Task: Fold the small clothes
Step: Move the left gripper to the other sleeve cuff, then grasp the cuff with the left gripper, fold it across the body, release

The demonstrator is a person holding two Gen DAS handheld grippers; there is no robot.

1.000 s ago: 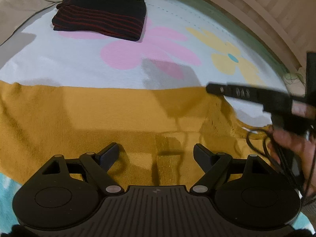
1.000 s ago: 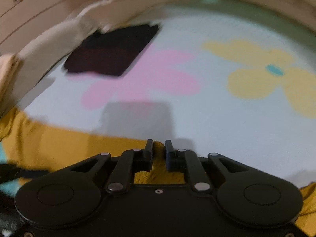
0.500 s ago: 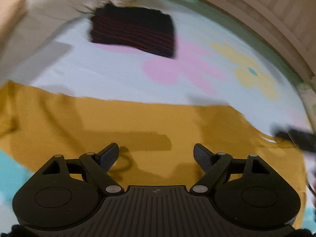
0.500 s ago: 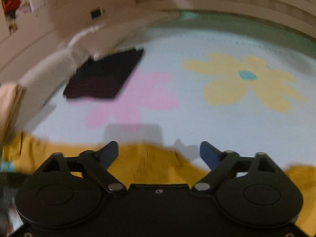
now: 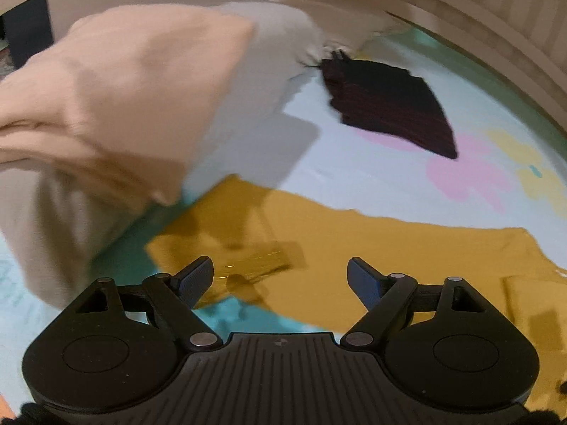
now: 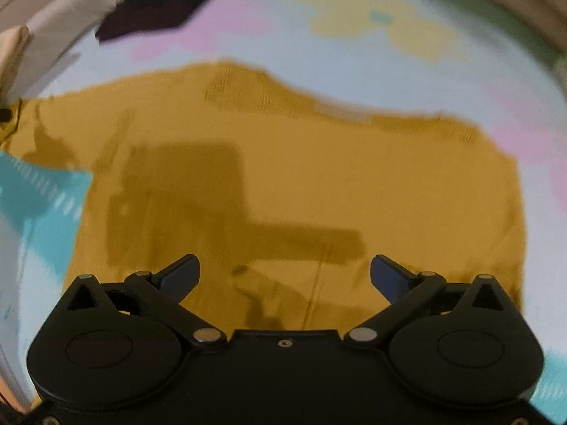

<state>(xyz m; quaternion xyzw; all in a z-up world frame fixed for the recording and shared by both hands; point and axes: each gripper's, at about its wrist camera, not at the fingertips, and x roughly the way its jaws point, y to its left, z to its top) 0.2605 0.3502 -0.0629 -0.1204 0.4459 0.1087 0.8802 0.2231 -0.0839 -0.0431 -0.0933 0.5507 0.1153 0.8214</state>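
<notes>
Left wrist view: the left tongs [image 5: 280, 276] hang wide open and hold nothing, poised over the left end of the mustard-yellow garment [image 5: 372, 248], which lies flat on the flower-print bed cover [image 5: 372, 184]. The garment's corner and near edge sit directly ahead of and below these tongs; its long axis runs from there away to the right. A beige pillow [image 5: 117, 106] bulks close on the left, so room on that side is tight. A folded dark striped garment [image 5: 386, 106] lies well apart, farther up the cover, toward the headboard [image 5: 496, 35].

Right wrist view: the right tongs [image 6: 283, 272] are likewise spread wide and empty, above the broad middle of the mustard-yellow garment [image 6: 319, 177]. Cloth extends to both sides; its right edge lies to the right of these tongs and its far edge ahead. The folded dark striped garment [image 6: 156, 17] shows blurred at upper left.

Judgement: each arm is nearer its own end, left to the left corner, right to the right edge. Open cover beyond the far edge offers free room for folding across; blur limits certainty about edge detail.
</notes>
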